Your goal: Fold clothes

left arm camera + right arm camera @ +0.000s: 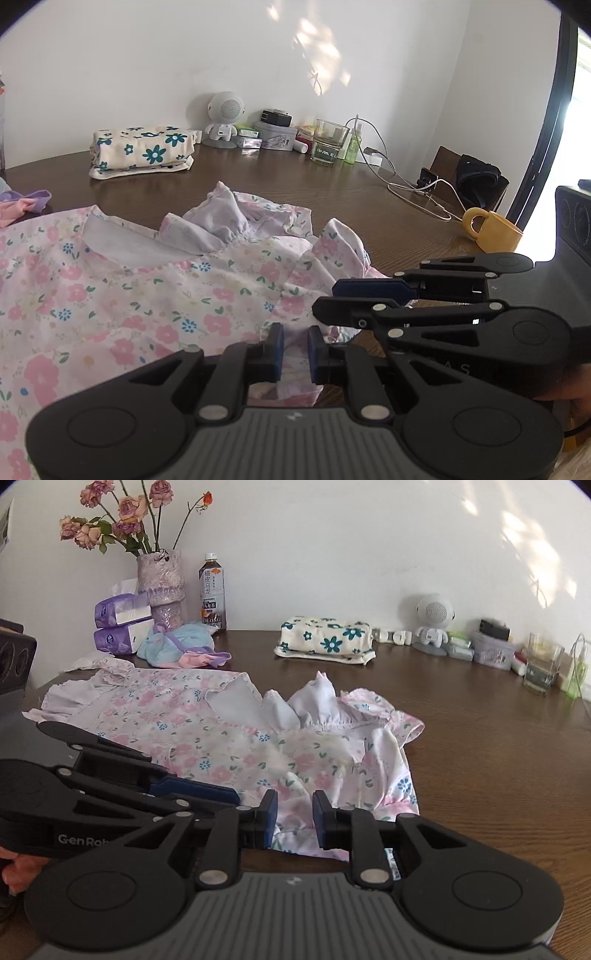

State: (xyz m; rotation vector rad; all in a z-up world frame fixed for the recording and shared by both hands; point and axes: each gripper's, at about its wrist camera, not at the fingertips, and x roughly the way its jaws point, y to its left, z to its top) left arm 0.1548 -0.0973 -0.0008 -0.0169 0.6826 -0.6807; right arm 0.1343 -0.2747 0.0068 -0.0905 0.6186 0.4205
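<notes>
pink-flowered white garment (229, 734), dark brown table (498, 760)

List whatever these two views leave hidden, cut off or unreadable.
- Floral garment: its near hem is hidden behind the right gripper in the right wrist view; its left part is cut off by the left wrist view's edge.
- Bottle label: too small to read, right wrist view.
- Yellow mug: inside not visible.

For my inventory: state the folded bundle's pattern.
Cream with teal flowers; the folded bundle shows best in the right wrist view.
</notes>
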